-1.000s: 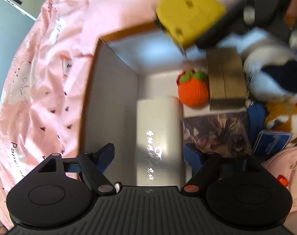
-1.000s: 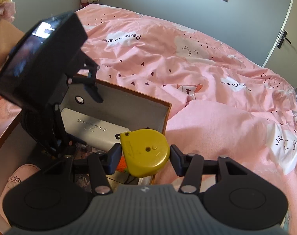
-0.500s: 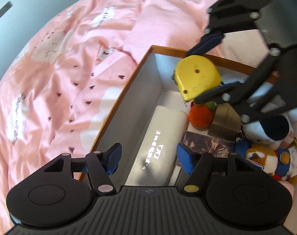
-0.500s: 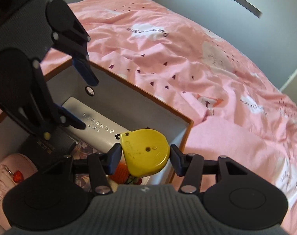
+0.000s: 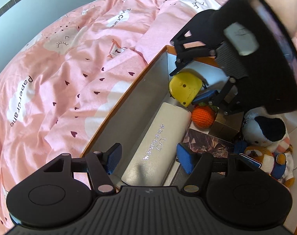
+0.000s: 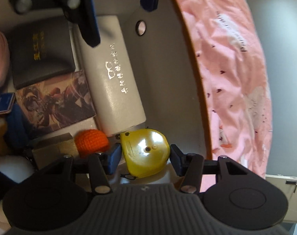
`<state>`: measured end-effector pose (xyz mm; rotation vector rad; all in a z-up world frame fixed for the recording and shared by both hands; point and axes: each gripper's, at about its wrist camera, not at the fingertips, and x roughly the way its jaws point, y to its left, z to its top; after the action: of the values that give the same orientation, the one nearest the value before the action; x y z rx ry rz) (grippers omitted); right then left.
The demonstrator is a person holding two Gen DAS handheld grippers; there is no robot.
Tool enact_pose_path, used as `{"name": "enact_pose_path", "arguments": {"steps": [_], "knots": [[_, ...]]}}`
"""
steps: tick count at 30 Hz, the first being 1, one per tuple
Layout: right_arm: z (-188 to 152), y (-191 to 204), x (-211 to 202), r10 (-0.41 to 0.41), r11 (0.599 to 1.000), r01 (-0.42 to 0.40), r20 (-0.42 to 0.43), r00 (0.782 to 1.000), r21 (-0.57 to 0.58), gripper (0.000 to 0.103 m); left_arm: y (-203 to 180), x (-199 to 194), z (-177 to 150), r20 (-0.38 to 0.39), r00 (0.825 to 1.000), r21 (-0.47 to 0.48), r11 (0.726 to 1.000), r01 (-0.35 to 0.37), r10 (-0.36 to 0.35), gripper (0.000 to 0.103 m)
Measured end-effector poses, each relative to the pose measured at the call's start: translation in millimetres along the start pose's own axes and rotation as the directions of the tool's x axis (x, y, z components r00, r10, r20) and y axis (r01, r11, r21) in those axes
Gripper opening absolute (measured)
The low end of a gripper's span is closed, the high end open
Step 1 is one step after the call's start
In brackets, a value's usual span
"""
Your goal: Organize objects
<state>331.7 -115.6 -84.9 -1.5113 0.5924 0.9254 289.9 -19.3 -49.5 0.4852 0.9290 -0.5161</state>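
The right tool [image 6: 144, 157] grips a yellow tape measure [image 6: 145, 152] inside the box [image 5: 148, 90], just beside the orange ball [image 6: 91, 142]. The left tool [image 5: 148, 157] hangs wide and empty above the white case [image 5: 158, 143].

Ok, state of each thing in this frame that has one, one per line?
Right gripper: shut on the yellow tape measure, low in the box.
Left gripper: open, empty, jaws just narrowed slightly.
Box: open-topped, holding items.
White case: closed, lying flat.
Black case: closed.

Both wrist views look steeply down, close; share box [image 5: 128, 98] interior.
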Motion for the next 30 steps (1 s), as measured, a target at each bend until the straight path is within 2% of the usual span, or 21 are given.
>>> {"name": "enact_pose_path", "arguments": {"steps": [3, 9, 14, 20, 25, 30], "knots": [[1, 0, 10, 0.020, 0.998, -0.021, -0.030, 0.999, -0.054, 0.055, 3, 2, -2, -0.002, 1.000, -0.010, 1.000, 0.009, -0.009, 0.076], [-2, -13, 12, 0.077, 0.997, -0.077, -0.028, 0.997, -0.006, 0.055, 5, 2, -6, 0.007, 1.000, -0.026, 0.999, 0.019, -0.019, 0.076], [-5, -12, 5, 0.070, 0.997, -0.071, -0.038, 0.997, -0.015, 0.055, 4, -3, -7, 0.014, 1.000, -0.035, 0.999, 0.015, -0.015, 0.076], [-10, -22, -16, 0.060, 0.997, -0.059, -0.023, 0.998, 0.048, 0.055, 1, -19, -5, 0.029, 1.000, -0.043, 0.999, 0.012, -0.010, 0.076], [-17, -34, -50, 0.069, 0.979, -0.070, 0.008, 0.998, 0.191, 0.056, -4, -42, -4, 0.057, 0.998, -0.051, 0.999, -0.010, 0.013, 0.076], [-24, -41, -101, 0.102, 0.899, -0.122, 0.070, 0.992, 0.420, 0.056, -13, -77, -4, 0.099, 0.993, -0.093, 0.994, -0.055, 0.064, 0.076]]}}
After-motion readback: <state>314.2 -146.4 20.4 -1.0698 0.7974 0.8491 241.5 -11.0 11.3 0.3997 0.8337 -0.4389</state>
